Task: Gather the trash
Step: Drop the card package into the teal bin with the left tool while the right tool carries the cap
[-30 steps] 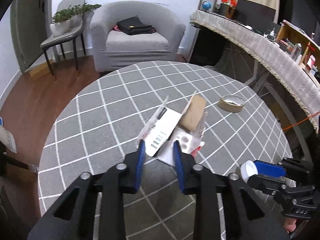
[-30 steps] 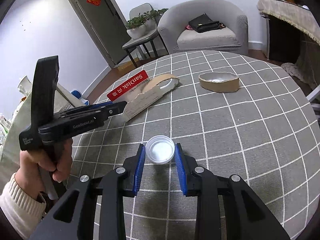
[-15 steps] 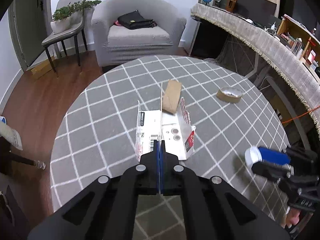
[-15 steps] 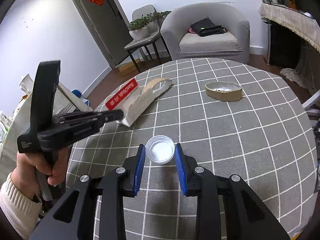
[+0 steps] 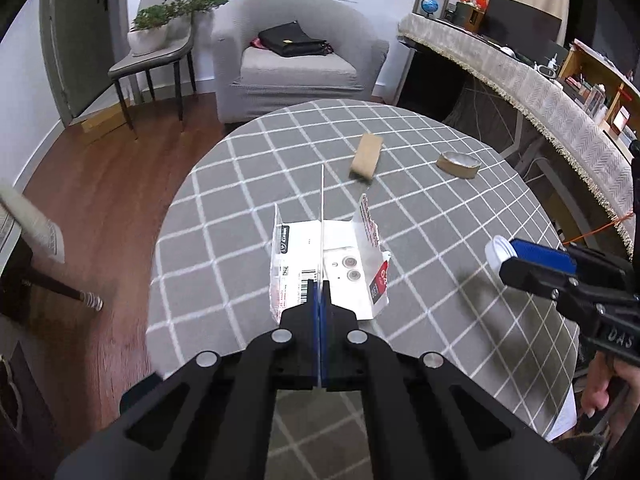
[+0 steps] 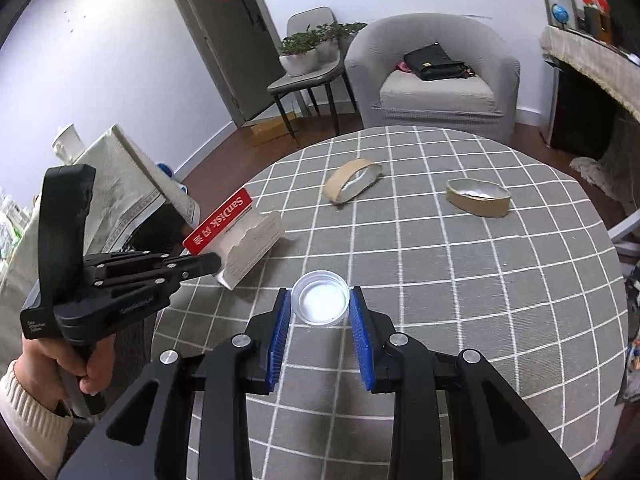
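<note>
Two pieces of trash are already in hand. Left gripper [image 5: 321, 304], fingers pressed together, pinches the torn SanDisk package [image 5: 326, 264] by a thin flap so it hangs clear of the table [image 5: 240, 184]. Right gripper [image 6: 320, 320], held level and partway closed, clamps the white cap [image 6: 320, 298] across its rim. A cardboard ring [image 6: 352, 181] and tape roll [image 6: 478, 197] remain, apparently untouched.

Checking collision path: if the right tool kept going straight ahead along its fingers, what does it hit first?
Probably the table. The right tool already grips the white cap, and only bare checked cloth lies beyond it; depth is hard to judge.
</note>
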The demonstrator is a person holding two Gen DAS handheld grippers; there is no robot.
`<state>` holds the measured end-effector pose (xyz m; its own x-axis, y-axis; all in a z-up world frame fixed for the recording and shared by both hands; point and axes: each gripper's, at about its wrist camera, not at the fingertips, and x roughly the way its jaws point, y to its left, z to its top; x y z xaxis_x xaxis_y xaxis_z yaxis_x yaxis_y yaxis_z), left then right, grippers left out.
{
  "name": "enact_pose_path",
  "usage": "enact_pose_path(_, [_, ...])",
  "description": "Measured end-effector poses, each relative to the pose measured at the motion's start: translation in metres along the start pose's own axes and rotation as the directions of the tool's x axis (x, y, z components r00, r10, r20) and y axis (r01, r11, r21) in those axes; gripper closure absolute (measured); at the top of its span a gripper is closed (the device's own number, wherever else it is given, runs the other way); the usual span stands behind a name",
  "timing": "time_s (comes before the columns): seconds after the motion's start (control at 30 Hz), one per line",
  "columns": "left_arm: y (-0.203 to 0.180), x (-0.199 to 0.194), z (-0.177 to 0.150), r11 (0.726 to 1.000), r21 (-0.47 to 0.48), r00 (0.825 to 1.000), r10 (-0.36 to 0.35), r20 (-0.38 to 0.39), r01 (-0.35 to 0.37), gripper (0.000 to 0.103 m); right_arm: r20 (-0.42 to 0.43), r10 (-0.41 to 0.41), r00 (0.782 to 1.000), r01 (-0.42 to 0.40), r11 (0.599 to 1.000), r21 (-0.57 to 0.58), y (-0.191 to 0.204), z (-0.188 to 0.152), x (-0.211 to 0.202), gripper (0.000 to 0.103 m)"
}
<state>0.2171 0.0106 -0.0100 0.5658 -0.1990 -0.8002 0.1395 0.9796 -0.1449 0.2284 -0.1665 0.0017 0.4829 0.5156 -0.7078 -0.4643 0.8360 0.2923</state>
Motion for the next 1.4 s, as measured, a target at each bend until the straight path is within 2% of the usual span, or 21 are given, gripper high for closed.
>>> enact_pose_path(0.2, [0.021,-0.026,-0.030,0.998,-0.058,1.000,0.027,0.012,-0.027,0.102,-0.030,0.009,1.000,-0.011,0.999,-0.042,0.018,-0.003,0.012,0.072])
enact_pose_path(0.5, [0.061,-0.066,-0.070,0.988,-0.140,0.997,0.069,0.033,-0.063,0.102,-0.063,0.050,0.997,-0.058,0.989,-0.138,0.073,-0.003,0.025,0.072])
enact_pose_path(0.7, [0.092,-0.079,-0.088,0.980,-0.183,0.996,0.088,0.020,-0.083,0.102,-0.095,0.060,0.994,-0.078,0.977,-0.200,0.110,-0.003,0.040,0.072])
enact_pose_path(1.03, [0.138,-0.063,-0.129,0.963,-0.252,0.995,0.091,-0.049,-0.100,0.102,-0.129,0.091,0.987,-0.122,0.960,-0.252,0.158,0.000,0.058,0.072])
enact_pose_path(1.4, [0.176,-0.038,-0.168,0.948,-0.277,0.979,0.111,-0.172,-0.156,0.102,-0.203,0.108,0.973,-0.168,0.936,-0.309,0.209,-0.010,0.092,0.072])
